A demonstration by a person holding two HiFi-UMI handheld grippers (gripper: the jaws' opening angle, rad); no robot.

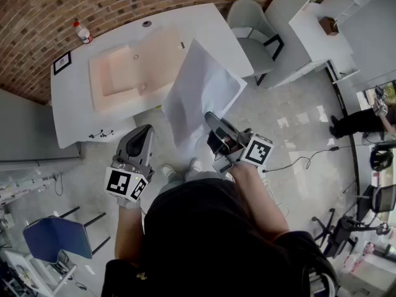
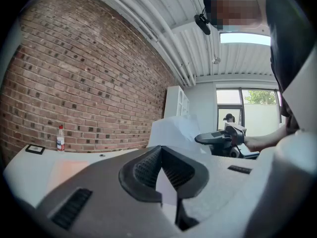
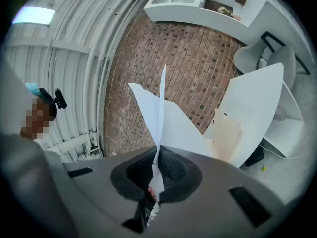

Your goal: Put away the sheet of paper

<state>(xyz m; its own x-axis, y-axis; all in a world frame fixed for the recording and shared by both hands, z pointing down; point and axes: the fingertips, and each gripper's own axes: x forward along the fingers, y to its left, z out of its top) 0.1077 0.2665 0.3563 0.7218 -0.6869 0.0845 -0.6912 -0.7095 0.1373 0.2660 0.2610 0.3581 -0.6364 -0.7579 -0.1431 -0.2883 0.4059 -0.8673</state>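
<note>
A white sheet of paper [image 1: 201, 94] hangs tilted in the air over the front edge of the white table [image 1: 74, 104]. My right gripper [image 1: 210, 117] is shut on the sheet's lower corner. In the right gripper view the paper [image 3: 171, 123] runs up from between the closed pads of that gripper [image 3: 157, 155]. My left gripper [image 1: 143, 132] hovers to the left of the sheet, apart from it. In its own view the left gripper [image 2: 159, 150] is shut, with nothing held. A beige open folder [image 1: 133, 70] lies flat on the table behind the sheet.
A bottle with a red cap [image 1: 82, 33] and a small framed picture [image 1: 62, 62] stand at the table's far left. A grey chair [image 1: 250, 30] sits at the table's right end, beside a white shelf unit [image 1: 309, 23]. A brick wall backs the table.
</note>
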